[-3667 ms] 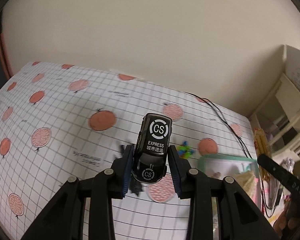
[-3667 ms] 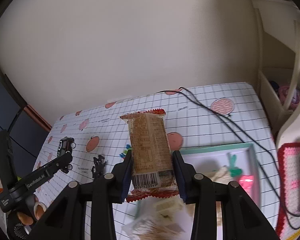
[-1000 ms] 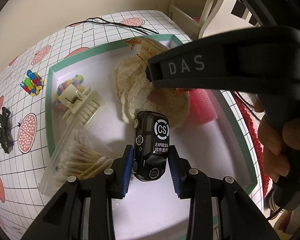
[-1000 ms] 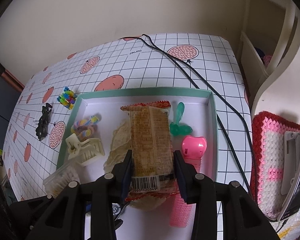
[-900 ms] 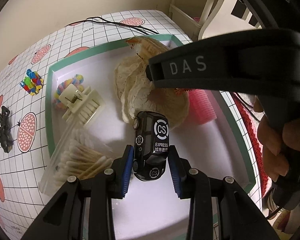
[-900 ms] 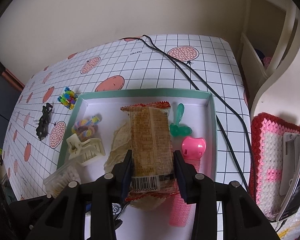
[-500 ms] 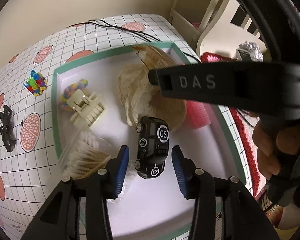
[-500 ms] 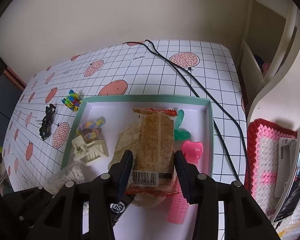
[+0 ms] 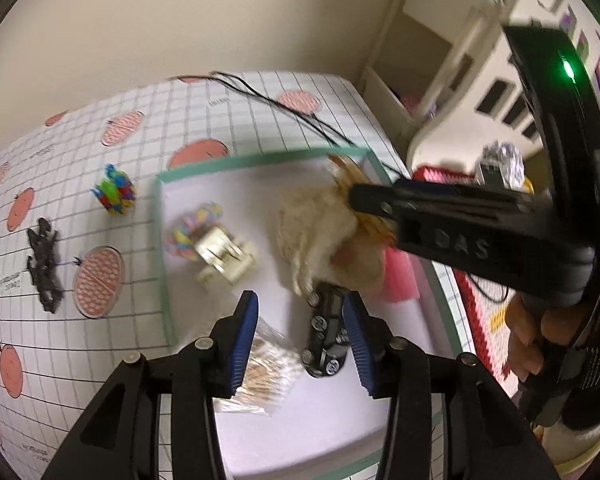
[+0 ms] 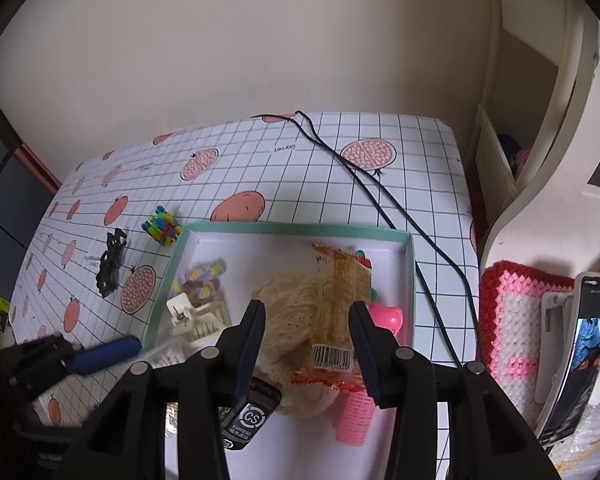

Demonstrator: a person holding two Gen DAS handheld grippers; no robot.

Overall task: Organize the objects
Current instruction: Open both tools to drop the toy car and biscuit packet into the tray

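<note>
My left gripper (image 9: 299, 304) stands open above the green-rimmed white tray (image 9: 260, 159). The black toy car (image 9: 326, 336) lies on the tray floor below it, close to the right pad, free of both pads. My right gripper (image 10: 307, 312) is open too. The brown snack packet (image 10: 338, 312) lies in the tray (image 10: 300, 228) between and below its fingers, resting on a beige doily (image 10: 288, 308). The car (image 10: 248, 420) shows under the right gripper's left finger. One blue pad (image 10: 104, 354) of my left gripper shows at the lower left.
Also in the tray are a cream hair claw (image 9: 226, 258), a colourful hair tie (image 9: 192, 228), a bag of cotton swabs (image 9: 260, 376) and a pink roller (image 10: 354, 416). A colourful block (image 10: 162, 231) and a black clip (image 10: 110, 268) lie left of it. A black cable (image 10: 380, 200) runs right.
Both grippers opened and rose. The toy car left the left gripper's pads and the snack packet left the right's. Both now lie in the tray.
</note>
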